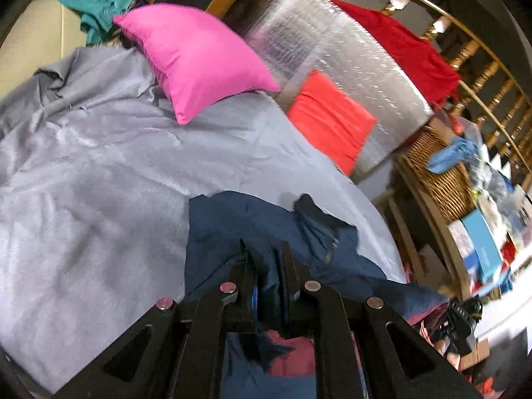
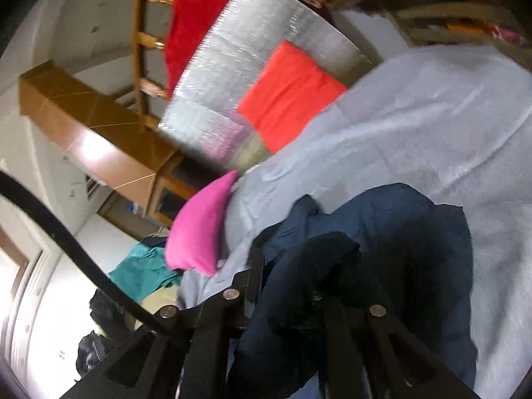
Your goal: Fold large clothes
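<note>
Two tools grip one navy garment (image 1: pixel 232 226) lying at the near edge of the grey-covered bed (image 1: pixel 99 166): the left tool (image 1: pixel 266 249) clamps a fold, the right tool (image 2: pixel 286 266) pinches bunched cloth.

Motion-blurred fisheye views (dark vignetted corners), window glare lower left.

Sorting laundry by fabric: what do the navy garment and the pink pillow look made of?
Navy garment: seemingly matte woven cloth, possibly cotton; soft creases, a zipper showing. Pink pillow: smooth fabric cover with a slight sheen, maybe satin or polyester; uncertain.
</note>
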A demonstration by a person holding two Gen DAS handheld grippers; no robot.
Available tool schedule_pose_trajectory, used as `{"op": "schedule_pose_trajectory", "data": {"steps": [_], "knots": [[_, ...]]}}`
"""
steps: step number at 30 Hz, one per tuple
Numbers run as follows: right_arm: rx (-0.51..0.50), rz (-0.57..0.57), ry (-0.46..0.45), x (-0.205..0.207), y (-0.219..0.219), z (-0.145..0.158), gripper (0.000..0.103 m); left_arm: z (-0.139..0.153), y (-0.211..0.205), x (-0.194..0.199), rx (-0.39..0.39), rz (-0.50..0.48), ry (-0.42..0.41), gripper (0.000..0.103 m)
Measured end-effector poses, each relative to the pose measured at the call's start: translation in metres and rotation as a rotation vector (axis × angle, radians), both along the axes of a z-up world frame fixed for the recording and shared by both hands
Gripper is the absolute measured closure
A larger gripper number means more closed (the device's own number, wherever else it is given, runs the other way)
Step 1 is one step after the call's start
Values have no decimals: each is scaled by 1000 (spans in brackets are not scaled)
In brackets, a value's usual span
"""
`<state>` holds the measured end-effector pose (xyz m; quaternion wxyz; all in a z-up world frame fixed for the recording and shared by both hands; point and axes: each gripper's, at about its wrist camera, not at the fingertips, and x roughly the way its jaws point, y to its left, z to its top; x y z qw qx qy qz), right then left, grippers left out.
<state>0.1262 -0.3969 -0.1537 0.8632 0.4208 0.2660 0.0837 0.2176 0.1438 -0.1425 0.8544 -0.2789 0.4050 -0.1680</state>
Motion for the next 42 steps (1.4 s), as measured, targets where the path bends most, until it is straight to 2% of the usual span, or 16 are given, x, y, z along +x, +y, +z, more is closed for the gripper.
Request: {"op": "schedule_pose_trajectory", "data": {"steps": [7, 15, 18, 20, 21, 22, 23, 25, 27, 29, 31, 32, 34, 37, 40, 42], "knots": [[17, -34, 43, 57, -14, -21, 93, -21, -18, 58, -17, 45, 5, 92], [148, -73, 145, 107, -44, -62, 89, -44, -42, 112, 12, 47, 58, 89], [277, -74, 189, 115, -58, -82, 77, -56, -47, 125, 2, 63, 139, 88], [336, -64, 164, 113, -64, -82, 60, -57, -44, 127, -28, 74, 158, 87], [354, -72, 136, 110, -67, -80, 39, -55, -42, 126, -47, 74, 154, 84], [361, -98, 97, 103, -70, -74, 18, -51, -40, 124, -75, 71, 143, 78], [356, -138, 49, 94, -74, -66, 13, -45, -36, 121, -123, 65, 120, 71], [340, -171, -18, 80, -77, -52, 11, -34, -30, 109, -242, 72, 41, 34], [298, -132, -13, 75, -71, -39, 11, -19, -24, 93, -272, 134, -69, 12], [224, -77, -1, 72, -55, -26, 12, 2, -21, 71, -217, 200, -217, 11], [125, -7, 20, 73, -32, -14, 15, 12, -25, 64, -133, 199, -238, 10], [81, 34, 33, 75, -20, -10, 17, 14, -29, 62, -81, 190, -224, 10], [-38, 148, 72, 82, 17, -2, 33, 10, -36, 63, 17, 161, -169, 10], [-166, 250, 108, 95, 62, 2, 49, 3, -40, 62, 112, 128, -101, 10], [-224, 293, 133, 110, 94, 1, 49, -5, -46, 62, 232, 93, -47, 10], [-266, 299, 142, 122, 113, 2, 49, -14, -49, 65, 384, 102, -2, 10]]}}
